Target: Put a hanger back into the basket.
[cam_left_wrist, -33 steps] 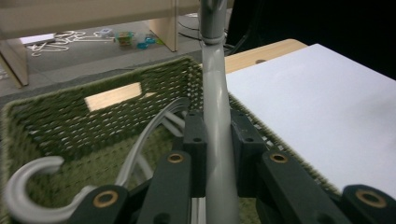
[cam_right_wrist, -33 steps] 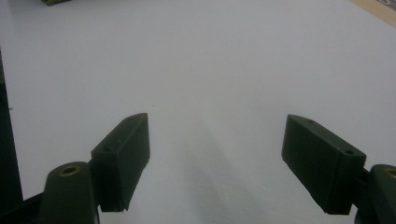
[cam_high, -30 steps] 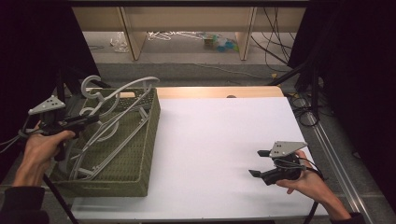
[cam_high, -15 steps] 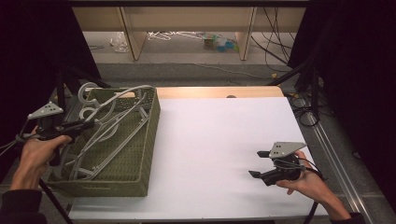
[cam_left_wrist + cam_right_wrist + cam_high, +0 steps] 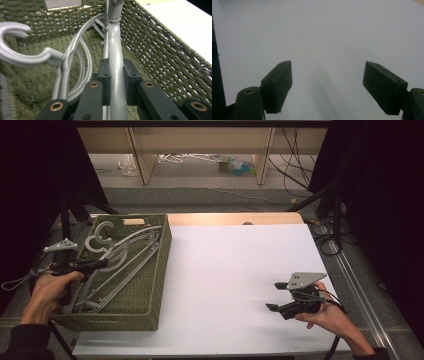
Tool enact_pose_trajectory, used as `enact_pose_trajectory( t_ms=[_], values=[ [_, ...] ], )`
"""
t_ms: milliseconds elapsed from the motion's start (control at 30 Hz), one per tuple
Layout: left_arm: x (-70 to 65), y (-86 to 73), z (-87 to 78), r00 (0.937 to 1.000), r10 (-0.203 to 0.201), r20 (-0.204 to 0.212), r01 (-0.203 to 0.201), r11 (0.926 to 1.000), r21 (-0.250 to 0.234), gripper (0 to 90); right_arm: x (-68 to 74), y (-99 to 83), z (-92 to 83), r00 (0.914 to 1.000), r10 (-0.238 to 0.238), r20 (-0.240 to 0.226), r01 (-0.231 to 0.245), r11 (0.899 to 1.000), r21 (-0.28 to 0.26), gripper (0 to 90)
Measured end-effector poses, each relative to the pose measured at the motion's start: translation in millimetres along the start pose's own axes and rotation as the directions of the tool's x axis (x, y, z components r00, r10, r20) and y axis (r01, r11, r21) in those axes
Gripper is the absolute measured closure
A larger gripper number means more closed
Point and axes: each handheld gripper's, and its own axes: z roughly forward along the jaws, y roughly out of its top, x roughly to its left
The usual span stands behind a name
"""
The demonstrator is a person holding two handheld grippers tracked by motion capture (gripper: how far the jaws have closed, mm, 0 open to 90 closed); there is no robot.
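I have the left gripper (image 5: pixel 116 85) clamped on a grey hanger (image 5: pixel 115 57) down in the basket (image 5: pixel 159 265), right gripper (image 5: pixel 281 296) apart over the bench (image 5: pixel 235 270); next I lift the hanger clear of the others beneath it

The high view looks down from above the white table (image 5: pixel 230 270); the left gripper view sits very close inside the green basket (image 5: pixel 160 50); the right gripper view hangs low over that table; the high view shares both.
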Motion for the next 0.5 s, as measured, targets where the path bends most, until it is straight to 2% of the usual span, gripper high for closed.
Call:
enact_pose_trajectory(
  t_ms=[167, 233, 367, 400, 433, 500],
  values=[
    [9.7, -11.8, 4.5, 0.998, -0.062, 0.014, 0.062, 0.9978, 0.023, 78.9, 0.0, -0.3, -0.4, 1.0, 0.0, 0.003, 0.0, 1.0, 0.004, 24.3],
    [12.1, -15.2, 6.0, 0.9967, -0.081, 0.007, 0.08, 0.9964, 0.028, 78.7, -0.8, 0.0, -0.4, 1.0, -0.003, 0.008, 0.003, 1.0, -0.005, 24.3],
    [14.1, -18.1, 8.2, 0.9966, -0.082, -0.009, 0.082, 0.9958, 0.04, 78.1, -0.1, -0.2, 0.4, 1.0, -0.001, 0.003, 0.001, 1.0, -0.001, 24.3],
    [14.5, -17.8, 7.6, 0.9963, -0.076, -0.04, 0.078, 0.9958, 0.048, 78.0, -0.7, 0.0, 1.0, 1.0, -0.002, 0.005, 0.002, 1.0, -0.003, 24.3],
    [14.5, -17.8, 7.6, 0.9963, -0.076, -0.04, 0.078, 0.9958, 0.048, 77.9, -0.7, 0.0, 1.0, 1.0, -0.002, 0.005, 0.002, 1.0, -0.003, 24.3],
    [15.1, -17.9, 7.7, 0.9949, -0.071, -0.072, 0.075, 0.9957, 0.055, 77.8, -0.7, -0.4, 1.0, 1.0, -0.001, 0.006, 0.001, 1.0, 0.001, 24.3]
  ],
)
